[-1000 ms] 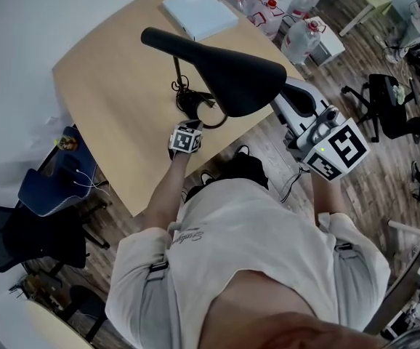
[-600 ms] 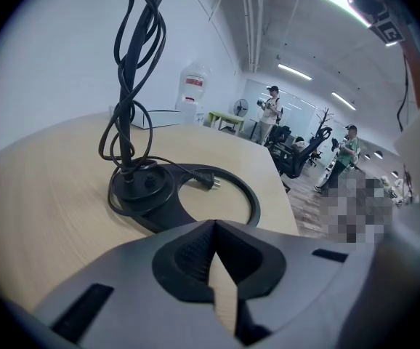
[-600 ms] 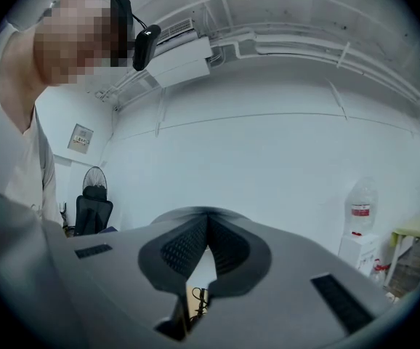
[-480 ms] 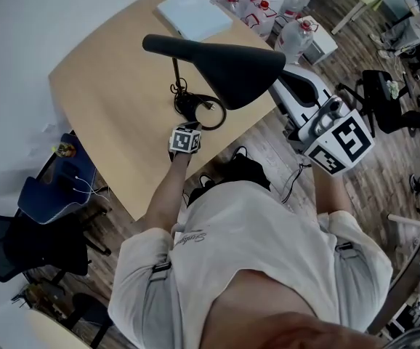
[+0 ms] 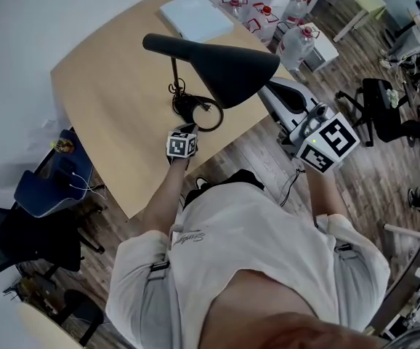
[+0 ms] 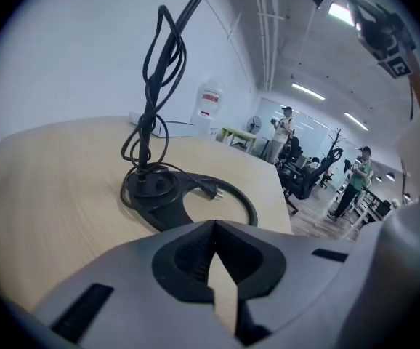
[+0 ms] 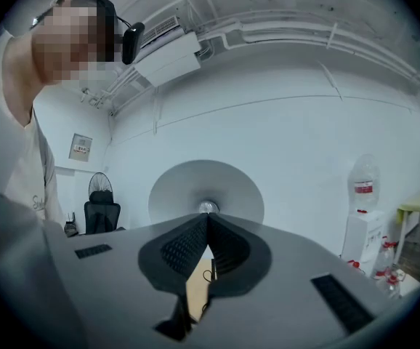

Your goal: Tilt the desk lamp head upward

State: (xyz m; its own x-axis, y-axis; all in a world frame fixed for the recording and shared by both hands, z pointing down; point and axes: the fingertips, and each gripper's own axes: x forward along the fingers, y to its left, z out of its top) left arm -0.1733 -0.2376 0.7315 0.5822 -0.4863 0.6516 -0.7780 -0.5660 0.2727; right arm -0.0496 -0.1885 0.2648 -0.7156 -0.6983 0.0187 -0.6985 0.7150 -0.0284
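Pale wood forms the desk (image 5: 115, 78), which carries a white pad (image 5: 195, 17) at its far corner and the lamp (image 5: 174, 70) nearer the front. Water bottles (image 5: 301, 38) stand on the floor beyond, and a blue chair (image 5: 50, 187) sits at the desk's left side. The cord's plug (image 6: 208, 190) lies on the ring base (image 5: 195, 111), on the side toward the left claw (image 6: 213, 231).

The left claw is held low at the near edge, about level with the desk top. It points at the base just ahead, jaws pressed together on nothing. The right claw (image 7: 206, 224) is held off the desk's right edge and angled upward, jaws likewise together and empty.

A thin stem wound with loose black cord (image 5: 177, 89) rises from the base. The long black head (image 5: 224, 60) reaches out over the right edge, its pale inside and bulb (image 7: 208, 208) facing the right claw.
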